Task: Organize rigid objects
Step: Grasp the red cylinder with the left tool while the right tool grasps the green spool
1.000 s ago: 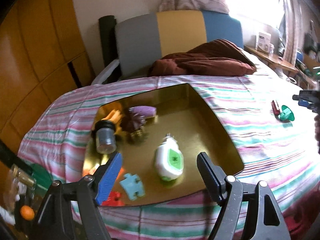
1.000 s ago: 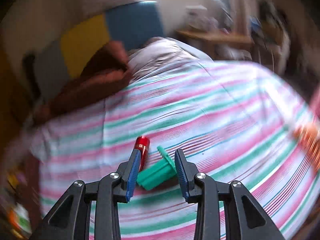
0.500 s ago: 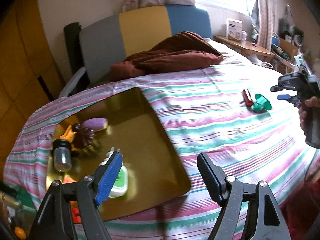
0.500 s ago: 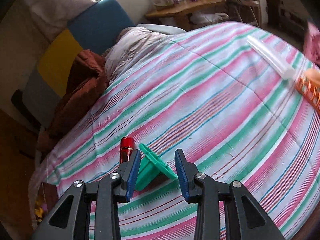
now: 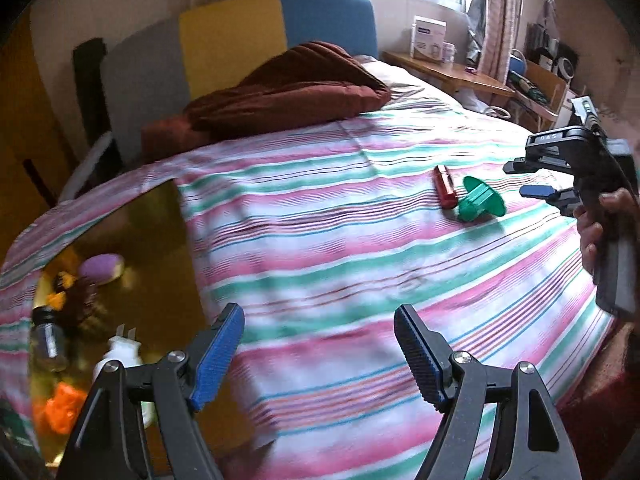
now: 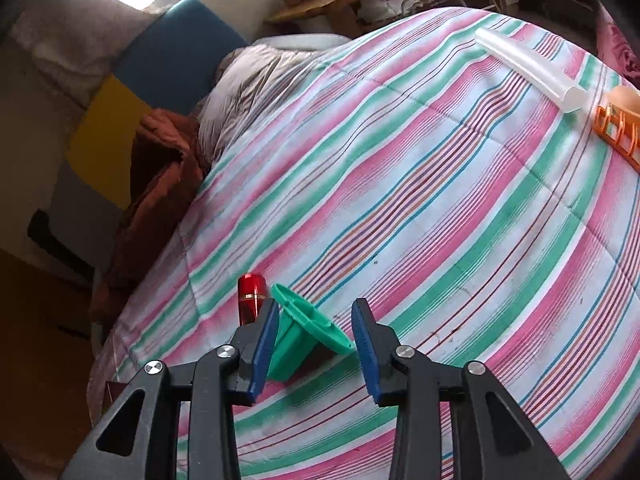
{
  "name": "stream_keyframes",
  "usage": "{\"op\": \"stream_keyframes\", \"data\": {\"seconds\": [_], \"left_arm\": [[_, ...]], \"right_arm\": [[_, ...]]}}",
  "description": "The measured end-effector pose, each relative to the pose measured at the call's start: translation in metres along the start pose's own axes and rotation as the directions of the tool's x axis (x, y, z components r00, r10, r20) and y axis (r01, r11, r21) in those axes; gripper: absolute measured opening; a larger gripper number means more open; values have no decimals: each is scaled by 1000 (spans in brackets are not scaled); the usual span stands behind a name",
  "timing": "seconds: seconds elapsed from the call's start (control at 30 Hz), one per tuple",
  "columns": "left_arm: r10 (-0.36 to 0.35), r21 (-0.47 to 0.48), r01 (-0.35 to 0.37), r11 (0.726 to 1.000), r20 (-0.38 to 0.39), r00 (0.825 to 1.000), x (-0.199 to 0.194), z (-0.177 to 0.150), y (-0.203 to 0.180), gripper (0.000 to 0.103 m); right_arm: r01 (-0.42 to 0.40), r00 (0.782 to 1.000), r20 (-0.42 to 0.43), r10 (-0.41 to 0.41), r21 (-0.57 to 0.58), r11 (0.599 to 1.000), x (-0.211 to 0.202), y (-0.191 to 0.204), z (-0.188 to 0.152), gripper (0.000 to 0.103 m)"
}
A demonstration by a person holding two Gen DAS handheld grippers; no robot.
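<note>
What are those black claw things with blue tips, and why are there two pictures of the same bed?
They are tongs a person holds, one in each hand, each carrying a camera. One picture looks along the left tongs, wide open and empty. The other looks along the right tongs, whose jaws are opening around a green funnel-shaped piece beside a red tube. Both lie on the striped bedspread. In the left picture, a hand holds the right tongs, and a gold tray holds toys.

Striped bed (image 5: 340, 248) carries gold tray (image 5: 160, 248), red tube (image 5: 445, 186), green funnel (image 5: 478, 200).
</note>
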State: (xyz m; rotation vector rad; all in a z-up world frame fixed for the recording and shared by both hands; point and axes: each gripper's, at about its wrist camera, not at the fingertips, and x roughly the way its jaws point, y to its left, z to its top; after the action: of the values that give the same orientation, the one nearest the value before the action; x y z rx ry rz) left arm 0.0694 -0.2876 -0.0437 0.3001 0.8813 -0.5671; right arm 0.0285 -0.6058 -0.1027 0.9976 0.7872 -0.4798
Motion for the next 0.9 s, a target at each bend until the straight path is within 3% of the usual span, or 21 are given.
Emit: {"op": "stream_keyframes", "data": {"seconds": [0.1, 0.27, 0.63, 0.77, 0.83, 0.9], "left_arm": [[-31, 7, 31, 999, -7, 1000, 16, 15, -12, 78], [-110, 50, 113, 992, -51, 993, 54, 47, -38, 67], [-247, 85, 260, 962, -133, 960, 126, 121, -93, 61], [-246, 122, 266, 956, -155, 957, 149, 138, -115, 48], [-246, 134, 274, 952, -197, 949, 166, 142, -127, 47], [-229, 137, 263, 955, -225, 947, 183, 142, -134, 39]], "right_arm": [[-20, 1000, 3, 20, 29, 999, -4, -4, 0, 39], [-24, 1000, -1, 24, 30, 999, -6, -2, 0, 39], [-74, 997, 11, 74, 54, 996, -12, -2, 4, 40], [-83, 996, 20, 82, 67, 994, -14, -5, 6, 40], [-88, 996, 18, 87, 70, 994, -14, -5, 6, 40], [-93, 996, 14, 92, 68, 993, -13, -4, 6, 40]]}}
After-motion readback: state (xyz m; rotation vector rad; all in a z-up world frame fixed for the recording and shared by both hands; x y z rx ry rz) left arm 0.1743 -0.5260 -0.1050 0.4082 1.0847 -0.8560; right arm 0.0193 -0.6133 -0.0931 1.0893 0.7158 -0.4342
